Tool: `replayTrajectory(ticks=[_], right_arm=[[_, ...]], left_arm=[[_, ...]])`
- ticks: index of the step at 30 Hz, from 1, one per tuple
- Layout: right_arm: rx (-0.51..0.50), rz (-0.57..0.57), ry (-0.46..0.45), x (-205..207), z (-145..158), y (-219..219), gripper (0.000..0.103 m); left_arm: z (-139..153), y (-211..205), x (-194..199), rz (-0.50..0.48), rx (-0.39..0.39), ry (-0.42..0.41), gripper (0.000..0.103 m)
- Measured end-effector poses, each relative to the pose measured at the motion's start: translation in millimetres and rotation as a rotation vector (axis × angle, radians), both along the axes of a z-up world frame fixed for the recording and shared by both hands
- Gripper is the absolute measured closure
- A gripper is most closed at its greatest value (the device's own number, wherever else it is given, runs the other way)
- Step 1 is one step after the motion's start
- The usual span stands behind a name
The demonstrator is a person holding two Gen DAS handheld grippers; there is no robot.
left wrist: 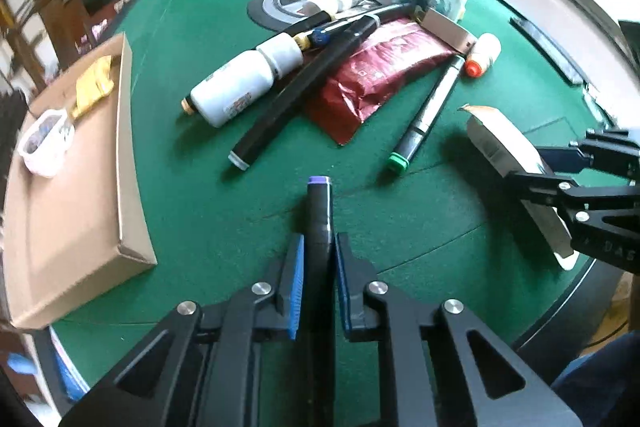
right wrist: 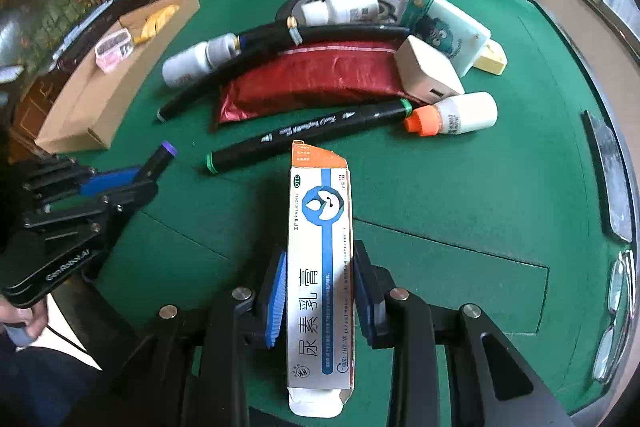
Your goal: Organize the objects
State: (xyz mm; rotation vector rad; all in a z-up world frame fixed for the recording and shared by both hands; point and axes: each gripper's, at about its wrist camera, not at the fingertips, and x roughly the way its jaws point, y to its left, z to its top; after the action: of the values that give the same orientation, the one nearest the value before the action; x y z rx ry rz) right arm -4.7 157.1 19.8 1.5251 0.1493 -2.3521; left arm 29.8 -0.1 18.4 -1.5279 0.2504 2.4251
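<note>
My left gripper is shut on a black marker with a purple cap, which sticks out forward over the green table. The same gripper shows at the left of the right wrist view. My right gripper is shut on a long white and blue ointment box with an orange end flap. In the left wrist view this gripper and the box are at the right. Ahead lies a pile: a green-capped marker, a red pouch, a white bottle and an orange-capped bottle.
A shallow cardboard box lies at the left, holding a yellow packet and a small plastic cup. More small boxes and bottles sit behind the pile. A pair of glasses and a dark flat thing rest by the right table edge.
</note>
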Motion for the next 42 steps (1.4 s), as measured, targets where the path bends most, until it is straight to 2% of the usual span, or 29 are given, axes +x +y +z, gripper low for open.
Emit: replayTrajectory(ticks=[5,7,9,16,19,25,33,42], right_arm=[[-0.034,-0.027,0.009,-1,6,6,0.071],[-0.043,-0.033,0.0,-3,6,4,0.071],[-0.056,-0.04,0.005,-4,9,4,0.071],[-0.059,-0.05,-0.01,-2,8,6,0.071],[-0.056,-0.051,0.009,-3,15,3,0.071],[-0.055,-0.052,0.036,-1,24,-5,0.071],[-0.057,-0.047,0.049,-1,35,-13,0.071],[-0.068,-0.019,0.077,-9,53,-28,0.07]], left_arm=[[2,-12,-2,0.036,0.077,-0.017,0.088],[5,-19,-3,0.047,0.141,-0.025,0.089],[11,-25,-4,0.062,0.173,-0.019,0.089],[21,-34,-2,0.065,0.201,0.006,0.089],[26,-37,-1,0.066,0.211,0.008,0.089],[39,-45,1,0.066,0.233,0.065,0.089],[40,-63,1,0.108,0.274,0.07,0.089],[64,-79,3,0.117,0.318,0.138,0.089]])
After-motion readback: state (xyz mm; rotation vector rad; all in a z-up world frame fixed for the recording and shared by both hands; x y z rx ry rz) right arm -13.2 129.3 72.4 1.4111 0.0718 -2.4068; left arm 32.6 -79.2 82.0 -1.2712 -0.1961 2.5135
